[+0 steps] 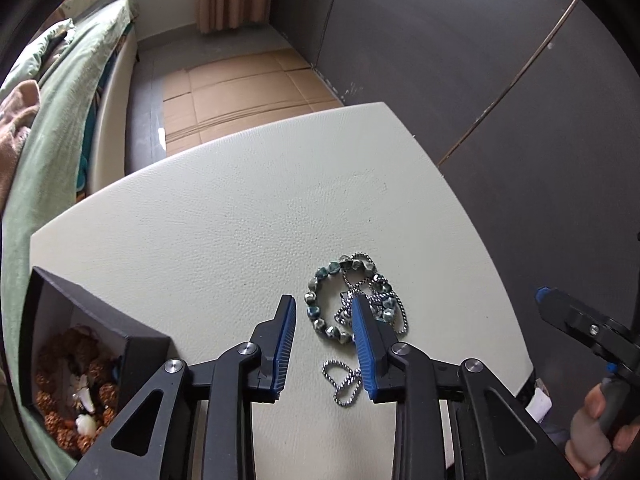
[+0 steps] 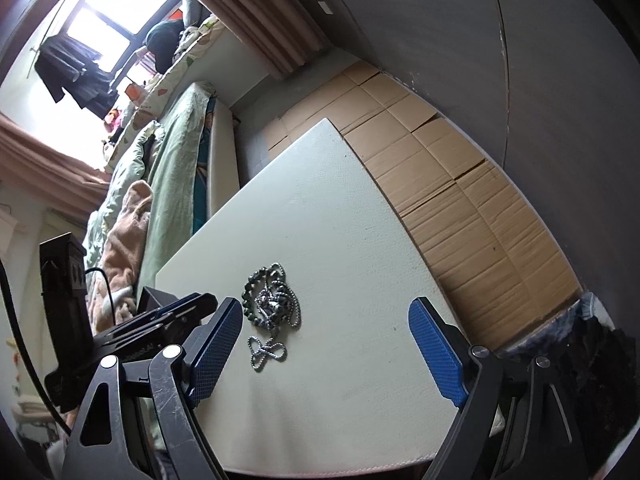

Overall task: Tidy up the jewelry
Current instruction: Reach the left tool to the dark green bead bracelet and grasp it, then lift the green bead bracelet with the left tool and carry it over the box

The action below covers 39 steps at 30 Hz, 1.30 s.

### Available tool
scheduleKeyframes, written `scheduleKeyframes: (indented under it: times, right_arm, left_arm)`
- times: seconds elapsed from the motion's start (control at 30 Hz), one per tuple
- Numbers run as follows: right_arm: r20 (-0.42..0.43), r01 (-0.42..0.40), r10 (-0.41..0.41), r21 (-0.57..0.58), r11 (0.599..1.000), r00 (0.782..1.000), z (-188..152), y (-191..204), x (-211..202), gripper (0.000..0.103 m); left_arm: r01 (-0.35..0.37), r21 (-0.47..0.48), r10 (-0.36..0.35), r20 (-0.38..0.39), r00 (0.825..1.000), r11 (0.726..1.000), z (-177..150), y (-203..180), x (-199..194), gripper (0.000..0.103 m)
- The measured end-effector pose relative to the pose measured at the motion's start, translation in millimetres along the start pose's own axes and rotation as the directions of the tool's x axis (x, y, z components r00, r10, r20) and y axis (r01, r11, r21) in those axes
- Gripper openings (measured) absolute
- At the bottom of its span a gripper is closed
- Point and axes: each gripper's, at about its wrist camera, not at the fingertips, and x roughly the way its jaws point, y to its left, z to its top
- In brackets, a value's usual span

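A blue-grey bead bracelet (image 1: 320,312) and a silver ball chain (image 1: 344,384) lie tangled together on the white table (image 1: 220,220). My left gripper (image 1: 324,304) is open just above them, its right finger over the pile. An open black box (image 1: 132,338) holding brown beaded jewelry (image 1: 80,392) stands at the left. My right gripper (image 2: 326,312) is open and empty, well back from the pile (image 2: 272,304); the chain's loose end (image 2: 266,354) lies nearer it. It also shows at the right edge of the left wrist view (image 1: 576,320).
A bed with green bedding (image 1: 60,128) runs along the table's left side. Flattened cardboard (image 2: 460,200) covers the floor beyond the table. A dark wall (image 1: 460,40) stands to the right.
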Motion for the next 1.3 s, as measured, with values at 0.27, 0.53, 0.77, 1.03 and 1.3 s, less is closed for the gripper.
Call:
scheduleKeyframes:
  times: [0.27, 0.53, 0.77, 1.03, 1.3]
  right_arm:
    - [-0.011, 0.02, -0.02, 0.005, 1.0, 1.0, 1.9, 1.8, 7.8, 0.086]
    - [-0.027, 0.043, -0.044, -0.016, 0.999, 0.999, -1.2, 18.2, 17.9, 0.086]
    - [-0.033, 0.055, -0.056, -0.037, 0.998, 0.998, -5.2, 28.9, 24.7, 0.083]
    - [-0.011, 0.086, -0.086, -0.005, 0.996, 0.996, -5.5, 25.0, 23.9, 0.083]
    - [-0.035, 0.089, -0.089, -0.014, 0.996, 0.995, -9.8, 36.1, 33.5, 0.072]
  left_arm:
    - [-0.048, 0.004, 0.048, -0.051, 0.998, 0.999, 1.9, 0.1, 29.5, 0.023]
    - [-0.003, 0.012, 0.004, -0.044, 0.999, 1.0, -4.0, 0.9, 24.3, 0.009]
    - [0.182, 0.002, -0.182, 0.06, 0.982, 0.983, -16.5, -0.3, -30.3, 0.008]
    - [0.307, 0.035, -0.308, 0.165, 0.937, 0.951, -19.9, -1.0, -93.5, 0.008]
    - [0.356, 0.03, -0.352, 0.244, 0.904, 0.934, -22.0, 16.9, -133.9, 0.008]
